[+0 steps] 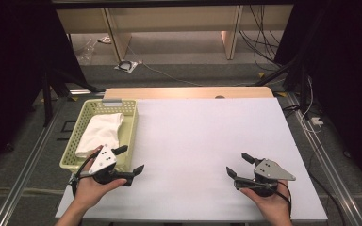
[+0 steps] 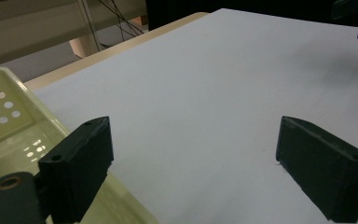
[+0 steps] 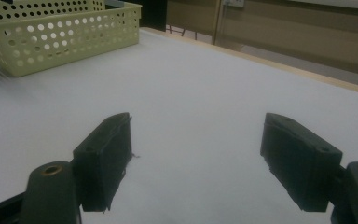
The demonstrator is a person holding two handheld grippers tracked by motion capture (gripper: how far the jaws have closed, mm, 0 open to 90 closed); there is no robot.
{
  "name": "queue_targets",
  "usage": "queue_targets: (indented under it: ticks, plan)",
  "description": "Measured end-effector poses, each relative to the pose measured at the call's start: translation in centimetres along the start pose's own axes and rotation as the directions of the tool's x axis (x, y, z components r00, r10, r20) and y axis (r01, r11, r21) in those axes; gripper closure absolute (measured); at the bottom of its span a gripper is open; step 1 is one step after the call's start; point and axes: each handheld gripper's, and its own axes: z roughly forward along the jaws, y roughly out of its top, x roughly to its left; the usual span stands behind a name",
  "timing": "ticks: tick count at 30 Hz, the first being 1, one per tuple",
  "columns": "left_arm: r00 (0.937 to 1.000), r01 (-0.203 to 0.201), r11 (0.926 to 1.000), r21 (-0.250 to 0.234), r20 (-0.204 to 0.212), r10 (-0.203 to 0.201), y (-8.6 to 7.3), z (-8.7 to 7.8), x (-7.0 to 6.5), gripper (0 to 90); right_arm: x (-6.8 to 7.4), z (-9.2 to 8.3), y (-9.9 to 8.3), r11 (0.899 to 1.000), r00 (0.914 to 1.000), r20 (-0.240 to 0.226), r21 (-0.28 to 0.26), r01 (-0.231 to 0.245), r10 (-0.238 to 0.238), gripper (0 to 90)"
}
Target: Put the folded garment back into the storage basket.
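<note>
A pale green perforated basket (image 1: 132,123) stands at the table's left side with a folded white cloth (image 1: 100,133) lying in it. My left gripper (image 1: 129,159) hovers at the basket's near right corner, open and empty. In the left gripper view my left gripper (image 2: 193,165) has one jaw over the basket's rim (image 2: 9,100) and the other over the white table. My right gripper (image 1: 238,165) rests low at the table's front right, open and empty. In the right gripper view my right gripper (image 3: 196,165) has its jaws wide apart, with the basket (image 3: 51,39) far off.
The white table top (image 1: 202,141) lies bare between the two grippers and behind them. A wooden strip (image 1: 188,92) runs along its far edge. Beyond it are shelf units and loose cables on the floor (image 1: 136,63).
</note>
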Motion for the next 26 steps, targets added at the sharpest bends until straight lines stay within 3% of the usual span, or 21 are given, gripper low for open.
queue_targets:
  ticks: [7,26]
  plan:
    - [0.9996,-0.028,0.9995,0.015,0.006,0.028,-0.17,0.59,-0.65,11.0,0.07,0.02,-0.01,1.0,1.0,0.003,0.0,0.0,0.0,25.5]
    - [0.9998,-0.022,0.9997,0.013,-0.001,0.022,-0.28,0.6,-0.61,11.7,0.0,0.07,-0.22,1.0,0.9999,0.005,0.006,-0.01,0.01,25.4]
